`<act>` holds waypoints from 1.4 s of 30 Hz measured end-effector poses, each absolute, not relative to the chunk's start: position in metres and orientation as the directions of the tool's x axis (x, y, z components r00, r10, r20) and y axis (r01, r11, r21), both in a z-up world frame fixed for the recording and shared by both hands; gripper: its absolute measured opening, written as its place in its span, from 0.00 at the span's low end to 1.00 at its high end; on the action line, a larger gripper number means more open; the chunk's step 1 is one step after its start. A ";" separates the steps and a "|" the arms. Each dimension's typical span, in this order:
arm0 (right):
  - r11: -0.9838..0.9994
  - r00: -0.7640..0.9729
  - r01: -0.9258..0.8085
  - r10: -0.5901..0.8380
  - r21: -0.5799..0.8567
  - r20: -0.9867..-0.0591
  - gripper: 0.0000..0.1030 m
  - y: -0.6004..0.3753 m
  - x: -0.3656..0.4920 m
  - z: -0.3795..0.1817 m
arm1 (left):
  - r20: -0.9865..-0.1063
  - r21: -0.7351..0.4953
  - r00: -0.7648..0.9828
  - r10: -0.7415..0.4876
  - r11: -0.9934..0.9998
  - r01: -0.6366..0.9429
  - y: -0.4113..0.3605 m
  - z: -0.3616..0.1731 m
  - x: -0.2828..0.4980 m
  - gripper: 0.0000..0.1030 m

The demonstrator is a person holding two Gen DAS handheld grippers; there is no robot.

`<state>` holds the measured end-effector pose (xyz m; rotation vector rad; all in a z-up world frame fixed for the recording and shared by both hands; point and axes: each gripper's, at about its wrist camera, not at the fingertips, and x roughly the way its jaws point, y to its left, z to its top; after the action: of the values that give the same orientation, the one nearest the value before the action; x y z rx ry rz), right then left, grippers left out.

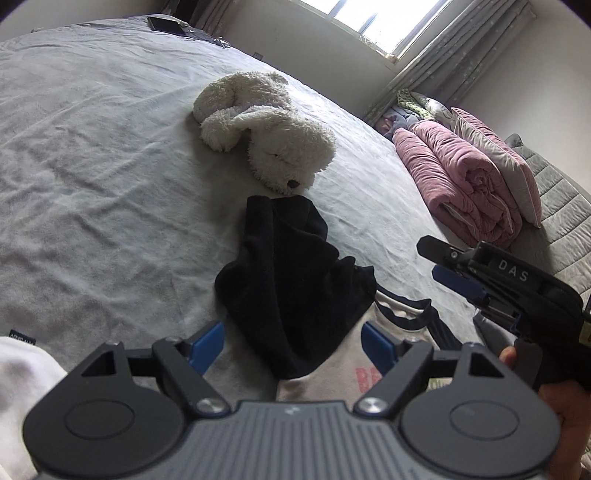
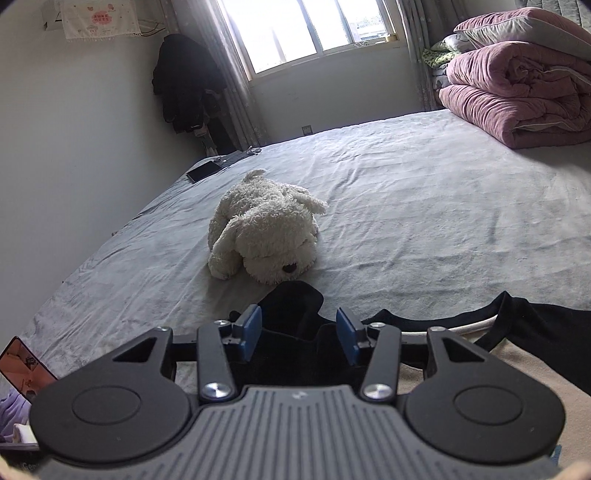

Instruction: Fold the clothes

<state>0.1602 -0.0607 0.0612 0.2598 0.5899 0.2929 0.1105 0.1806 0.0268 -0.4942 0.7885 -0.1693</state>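
Clothes lie heaped on the grey bed sheet (image 1: 92, 166) right under both grippers: a black garment (image 1: 288, 280) rumpled in a mound, draped over a cream shirt (image 1: 332, 373) with dark trim at the collar and red lettering partly hidden. Left gripper (image 1: 293, 345) has its blue pads spread wide, one either side of the black garment's near end, neither pad pressing on cloth; it holds nothing. To its right, the right gripper (image 1: 448, 264) reaches in from the side, a hand (image 1: 561, 413) wrapped round its handle, its jaws parted about halfway with only air between them. From the right wrist view, the right gripper (image 2: 299, 338) points down at the same black garment (image 2: 295, 332), whose folds sit just beyond and below its pads without being clamped; the cream shirt (image 2: 535, 365) spreads off to its right, a black sleeve or hem running along its far edge. Just past the black mound lies a white plush dog (image 2: 264, 229), nose nearly touching the cloth. Farther out, a phone (image 2: 203, 170) rests near the bed's far left corner, a folded pink quilt (image 2: 517, 103) sits well off to the far right with a pillow (image 2: 524, 27) on top, and a window (image 2: 317, 29) stands beyond the bed
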 end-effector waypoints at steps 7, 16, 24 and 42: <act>0.917 0.790 -0.243 0.376 0.317 -0.484 0.48 -0.048 0.174 0.035 | -0.600 -0.465 0.770 -0.219 0.878 -0.112 0.183 0.013 0.127 0.80; 0.865 0.779 -0.339 0.478 0.369 -0.405 0.48 -0.028 0.189 -0.014 | -0.529 -0.421 0.844 -0.088 0.891 -0.171 0.193 -0.006 0.137 0.75; 0.804 0.730 -0.338 0.552 0.489 -0.403 0.48 -0.057 0.191 -0.023 | -0.537 -0.518 0.824 -0.183 0.842 -0.150 0.186 -0.037 0.167 0.70; 0.524 0.624 -0.283 0.737 0.803 -0.260 0.48 -0.138 0.211 -0.017 | -0.498 -0.202 0.802 -0.331 0.943 0.264 0.084 0.006 0.159 0.19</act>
<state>0.2106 -0.1376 -0.0175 0.8001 0.6426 0.6633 0.1591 0.0843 0.0064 -0.1246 0.5557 -0.3195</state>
